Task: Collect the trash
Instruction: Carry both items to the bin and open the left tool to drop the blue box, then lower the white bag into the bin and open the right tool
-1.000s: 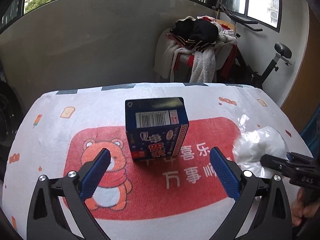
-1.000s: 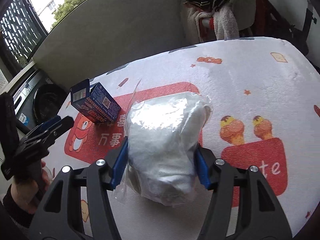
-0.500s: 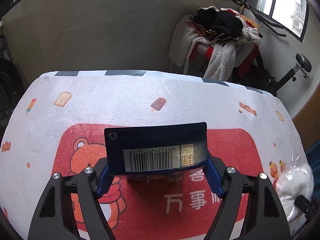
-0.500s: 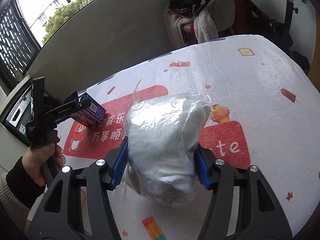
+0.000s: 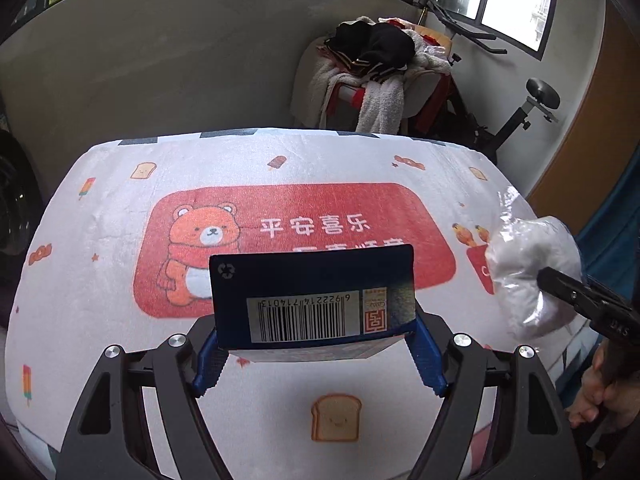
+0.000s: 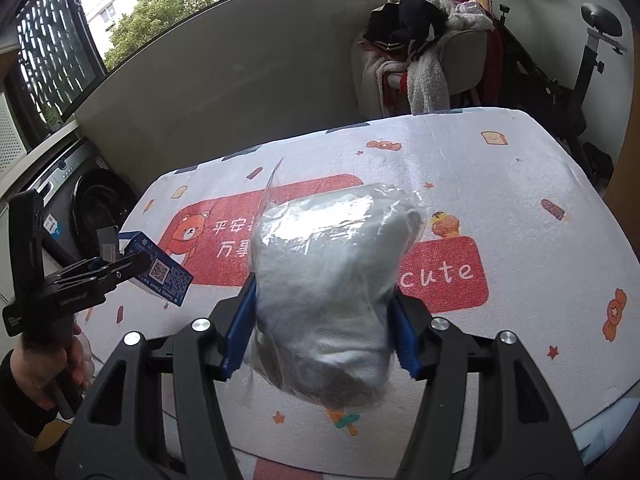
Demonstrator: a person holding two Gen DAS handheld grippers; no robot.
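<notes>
A: What did each hand have at that moment?

B: The left gripper (image 5: 316, 350) had its blue fingers (image 5: 208, 360) closed in on the two sides of the dark blue carton (image 5: 312, 292), barcode face toward the camera, and the carton appeared lifted clear of the bear-print tablecloth (image 5: 100, 264). The right gripper (image 6: 320, 332) was pressed in around the plastic-wrapped white bundle (image 6: 332, 280), its jaws fairly wide apart because the bundle is bulky.

A: Where were the two pieces of trash?

B: The carton hung over the near middle of the table; from the right wrist view it sat far to the left, with the left gripper (image 6: 116, 270) around it. The bundle was over the near right side.

A: And a bin?

B: None was visible, so I could not tell where the trash should go.

A: How should the carry have been handled?

B: In my judgement, keep both grips steady and level. The carton was held near its lower end, so a tilt might let it pivot. The loose film on the bundle looked slippery; squeezing the soft core, not the flap, would be safer
</notes>
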